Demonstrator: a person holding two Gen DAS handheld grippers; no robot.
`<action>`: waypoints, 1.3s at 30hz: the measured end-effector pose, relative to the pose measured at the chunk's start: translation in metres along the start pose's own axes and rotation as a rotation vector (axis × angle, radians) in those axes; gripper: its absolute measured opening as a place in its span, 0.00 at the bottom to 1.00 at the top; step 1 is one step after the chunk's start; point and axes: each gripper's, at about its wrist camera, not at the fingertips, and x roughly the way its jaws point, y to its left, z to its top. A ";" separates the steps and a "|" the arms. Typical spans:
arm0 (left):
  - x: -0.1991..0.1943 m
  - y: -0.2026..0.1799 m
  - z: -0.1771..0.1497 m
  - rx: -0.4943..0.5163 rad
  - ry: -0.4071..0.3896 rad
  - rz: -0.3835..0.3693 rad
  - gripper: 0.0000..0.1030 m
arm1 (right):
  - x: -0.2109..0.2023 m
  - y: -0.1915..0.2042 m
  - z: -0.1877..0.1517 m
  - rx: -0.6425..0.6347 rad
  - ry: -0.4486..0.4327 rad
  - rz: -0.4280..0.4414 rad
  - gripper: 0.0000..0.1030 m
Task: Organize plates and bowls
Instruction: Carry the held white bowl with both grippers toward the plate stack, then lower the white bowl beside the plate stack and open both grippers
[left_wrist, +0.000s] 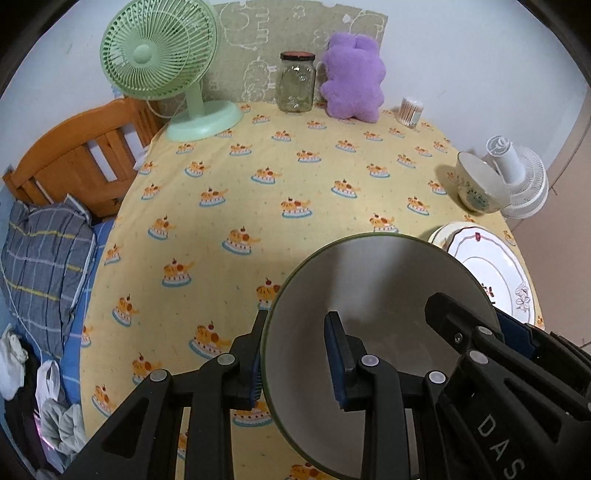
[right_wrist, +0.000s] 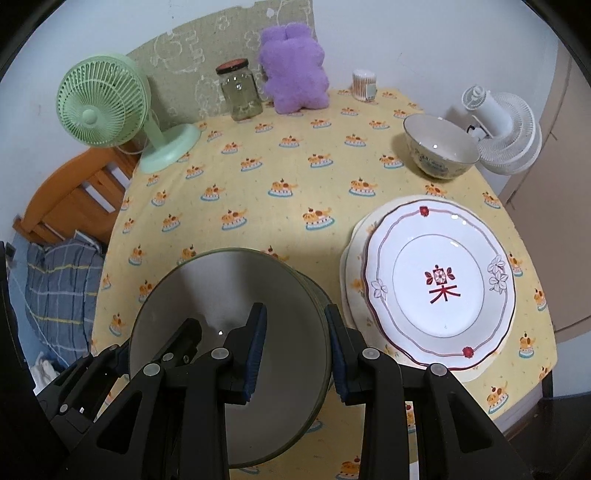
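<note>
While both tools share one load, the notes run so:

Bowl: the big grey bowl with a green rim hangs tilted over the near table edge, at 6 o'clock, clear of the cloth.

Left hand-held gripper: clamped on the bowl's left wall, one pad inside, one outside.

Right hand-held gripper: clamped on the opposite wall at 3 o'clock of the bowl, likewise pinching the rim.

Why two grips: a wide, probably heavy bowl would likely twist out of a single rim pinch; opposite holds steady it.

Plates: two stacked at 3 o'clock of the bowl, white one with red motif on top, likely already sorted.

Small bowl: at 1 o'clock, near the white fan, well apart from the plates; probably where bowls gather.

Next: judged, carry the big bowl toward the small one.
</note>
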 end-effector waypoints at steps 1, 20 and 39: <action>0.002 -0.001 -0.002 -0.011 0.009 0.002 0.26 | 0.002 -0.002 0.000 -0.003 0.014 0.005 0.35; 0.034 0.001 -0.010 -0.136 0.065 0.025 0.26 | 0.029 -0.007 0.003 -0.084 0.089 0.039 0.34; 0.038 0.002 -0.009 -0.055 0.109 -0.033 0.41 | 0.029 -0.008 -0.003 -0.019 0.032 0.007 0.42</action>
